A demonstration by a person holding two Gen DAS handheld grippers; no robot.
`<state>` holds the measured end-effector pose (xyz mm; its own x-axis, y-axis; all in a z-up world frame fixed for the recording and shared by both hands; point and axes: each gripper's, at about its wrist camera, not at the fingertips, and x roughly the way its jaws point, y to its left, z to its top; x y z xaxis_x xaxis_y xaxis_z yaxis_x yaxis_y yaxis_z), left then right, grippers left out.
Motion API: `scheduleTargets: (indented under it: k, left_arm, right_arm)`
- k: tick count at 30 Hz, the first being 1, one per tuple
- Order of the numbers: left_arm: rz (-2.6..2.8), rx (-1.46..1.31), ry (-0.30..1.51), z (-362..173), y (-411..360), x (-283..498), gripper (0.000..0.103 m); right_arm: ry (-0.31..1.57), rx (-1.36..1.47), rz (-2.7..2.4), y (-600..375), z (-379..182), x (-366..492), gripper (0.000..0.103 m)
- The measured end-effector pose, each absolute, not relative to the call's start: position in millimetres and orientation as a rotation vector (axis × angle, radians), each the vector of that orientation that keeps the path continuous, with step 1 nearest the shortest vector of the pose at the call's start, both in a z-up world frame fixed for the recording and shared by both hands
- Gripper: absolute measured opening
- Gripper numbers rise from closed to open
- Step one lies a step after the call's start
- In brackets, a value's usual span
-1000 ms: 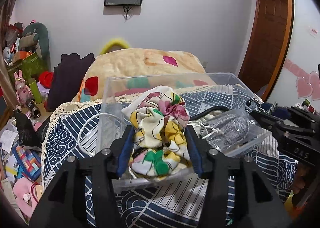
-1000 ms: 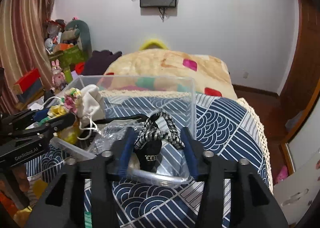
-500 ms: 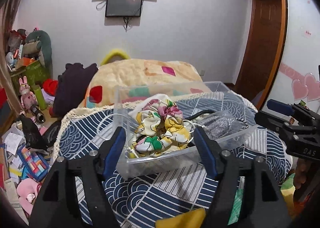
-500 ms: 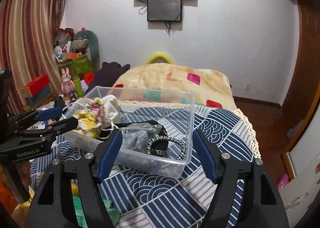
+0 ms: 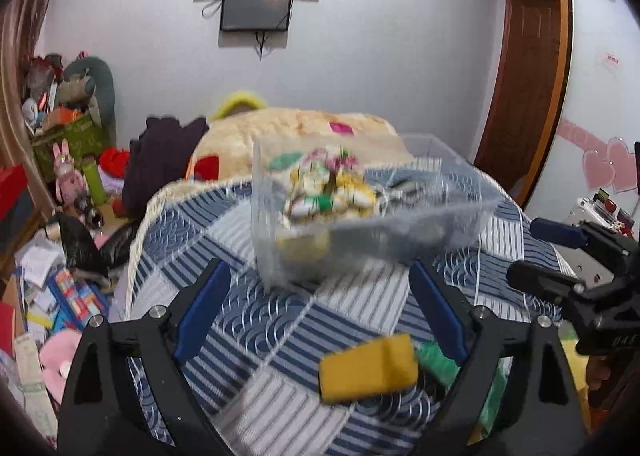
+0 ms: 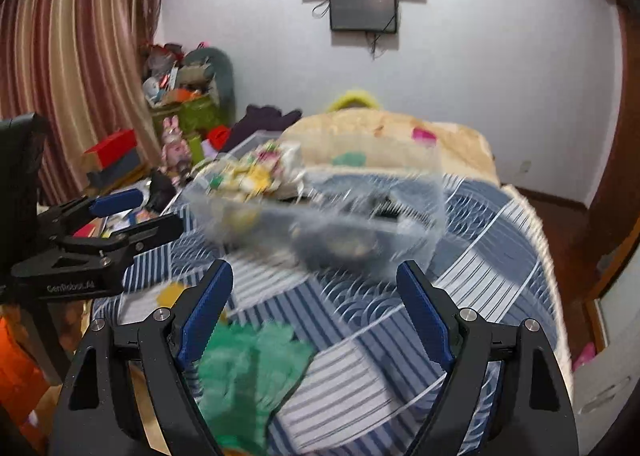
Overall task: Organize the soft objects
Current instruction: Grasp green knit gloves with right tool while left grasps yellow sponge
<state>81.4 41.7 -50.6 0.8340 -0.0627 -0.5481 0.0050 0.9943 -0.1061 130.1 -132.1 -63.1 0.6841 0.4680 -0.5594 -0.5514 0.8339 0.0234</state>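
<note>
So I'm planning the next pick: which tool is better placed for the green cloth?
Right. The green cloth lies just beneath the open right tool; the left tool sits over a yellow block.

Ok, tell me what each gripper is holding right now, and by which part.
Nothing. The left gripper and right gripper are both open and empty, short of the clear bin.

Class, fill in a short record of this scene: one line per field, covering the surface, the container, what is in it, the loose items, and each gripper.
surface: blue patterned cloth
container: clear plastic bin on the cloth
contents: floral fabric bundle; darker items, blurred
loose items: yellow sponge, green glove
left gripper: open, holding nothing
right gripper: open, holding nothing
</note>
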Motion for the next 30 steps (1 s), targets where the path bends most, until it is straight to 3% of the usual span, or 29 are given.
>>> scheduleTargets:
  k: [12,14,20,22,26,30]
  left_arm:
    - [-0.059,-0.065,0.691,-90.6,29.3,53.4,0.092]
    - [-0.077,-0.079,0.705,-94.1,28.0,53.3,0.092]
    - [-0.132,-0.129,0.74,-102.7,20.7,62.9,0.092]
    - [-0.169,-0.154,0.748,-104.1,18.2,68.0,0.09]
    - [-0.196,-0.154,0.754,-107.9,13.2,76.3,0.074]
    - [-0.176,-0.135,0.748,-109.7,12.8,77.0,0.064]
  right_arm:
    - [0.746,-0.209,0.649,-111.8,-114.9,118.7,0.079]
    - [0.766,-0.213,0.668,-111.0,-120.4,118.9,0.062]
    - [0.757,-0.213,0.683,-112.7,-126.6,114.2,0.033]
    - [0.752,-0.204,0.683,-113.6,-124.8,114.3,0.027]
    - [0.732,-0.192,0.669,-119.4,-120.8,114.0,0.018]
    - [0.706,-0.177,0.635,-126.4,-114.0,115.6,0.016]
